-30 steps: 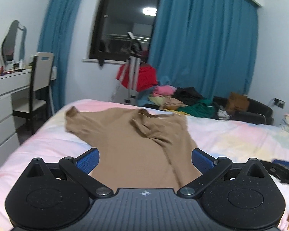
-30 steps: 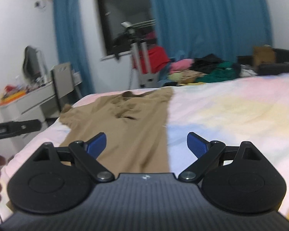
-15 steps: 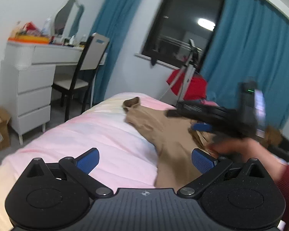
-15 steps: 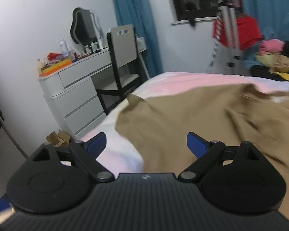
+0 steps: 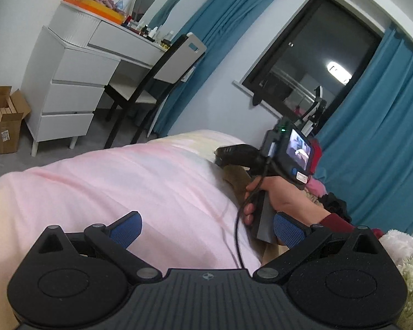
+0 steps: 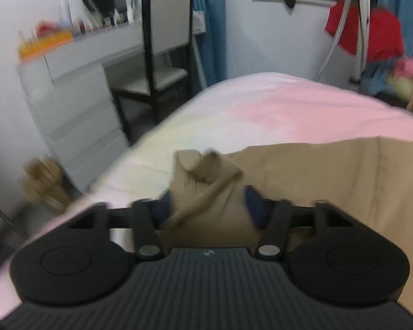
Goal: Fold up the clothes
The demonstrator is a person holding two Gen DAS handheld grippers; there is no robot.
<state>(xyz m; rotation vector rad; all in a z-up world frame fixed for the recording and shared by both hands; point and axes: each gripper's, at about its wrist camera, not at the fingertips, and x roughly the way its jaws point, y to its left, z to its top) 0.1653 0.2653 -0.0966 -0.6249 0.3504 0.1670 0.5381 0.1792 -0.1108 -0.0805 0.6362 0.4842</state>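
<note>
step: grab sleeve | right gripper (image 6: pixel 208 206) closing round tan shirt (image 6: pixel 330 181) sleeve, bunched between fingers | left gripper (image 5: pixel 206 227) open, empty | tip: pinch cuff edge, avoid sheet

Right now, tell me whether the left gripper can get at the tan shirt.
Probably not directly. The left gripper has open jaws over bare pink bedding, and the hand holding the right gripper, whose jaws are closing on the tan shirt, sits between it and the cloth.
</note>
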